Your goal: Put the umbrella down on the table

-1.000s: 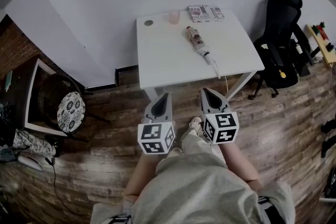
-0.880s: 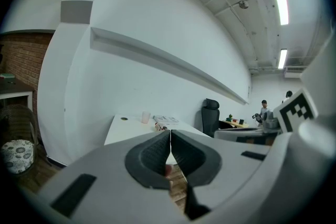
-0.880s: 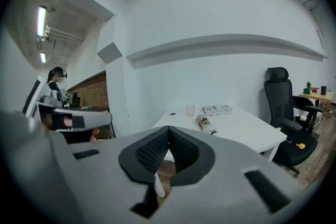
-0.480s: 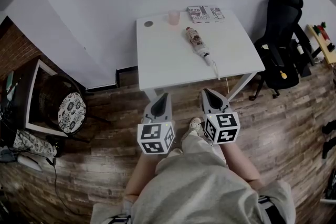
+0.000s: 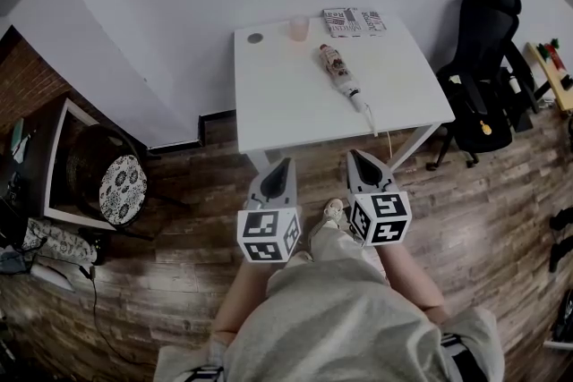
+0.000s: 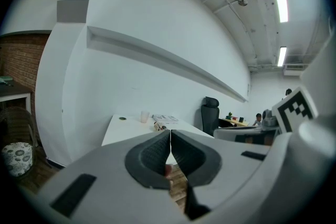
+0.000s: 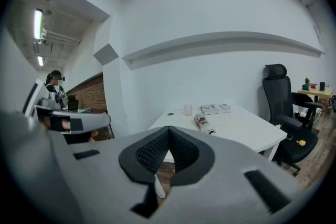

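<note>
A folded umbrella (image 5: 340, 72) with a patterned cover lies on the white table (image 5: 286, 107), its white handle toward the front edge. It shows small in the left gripper view (image 6: 159, 125) and in the right gripper view (image 7: 203, 123) too. Both grippers hang side by side over the wooden floor, short of the table's front edge. My left gripper (image 5: 280, 166) is shut with nothing between its jaws. The right gripper (image 5: 359, 161) is shut and empty as well. Neither touches the umbrella.
A pink cup (image 5: 298, 29), a printed booklet (image 5: 354, 21) and a small dark disc (image 5: 256, 38) sit at the table's far edge. A black office chair (image 5: 481, 76) stands right of the table, a wicker chair (image 5: 107, 179) with a patterned cushion at the left.
</note>
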Tool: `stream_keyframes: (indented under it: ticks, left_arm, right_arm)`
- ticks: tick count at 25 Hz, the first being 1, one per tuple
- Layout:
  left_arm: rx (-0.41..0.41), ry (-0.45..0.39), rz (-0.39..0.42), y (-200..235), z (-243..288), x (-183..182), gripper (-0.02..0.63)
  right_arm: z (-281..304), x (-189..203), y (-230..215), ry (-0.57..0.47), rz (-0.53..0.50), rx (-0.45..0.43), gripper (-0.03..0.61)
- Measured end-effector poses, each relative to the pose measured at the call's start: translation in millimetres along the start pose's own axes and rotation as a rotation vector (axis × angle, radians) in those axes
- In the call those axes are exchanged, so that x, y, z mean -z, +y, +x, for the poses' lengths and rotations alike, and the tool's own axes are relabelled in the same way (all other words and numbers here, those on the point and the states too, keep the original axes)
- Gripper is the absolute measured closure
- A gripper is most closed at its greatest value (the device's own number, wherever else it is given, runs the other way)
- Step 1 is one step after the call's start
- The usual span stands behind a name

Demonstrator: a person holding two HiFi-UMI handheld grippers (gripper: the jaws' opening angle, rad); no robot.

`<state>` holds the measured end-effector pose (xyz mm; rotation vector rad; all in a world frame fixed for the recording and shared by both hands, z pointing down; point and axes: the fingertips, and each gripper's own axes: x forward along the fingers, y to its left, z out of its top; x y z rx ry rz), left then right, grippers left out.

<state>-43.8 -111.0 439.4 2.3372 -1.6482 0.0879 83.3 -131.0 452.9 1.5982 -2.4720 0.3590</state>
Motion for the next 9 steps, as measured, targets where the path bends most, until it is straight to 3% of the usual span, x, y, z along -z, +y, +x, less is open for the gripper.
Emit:
stream_keyframes:
  ticks: [9]
  left_arm:
    - [0.005, 0.002, -0.005, 2.1, 5.9, -0.7, 0.606]
  right_arm:
    - [7.1, -4.2, 0.2, -0.007, -0.003, 0.003, 0.578]
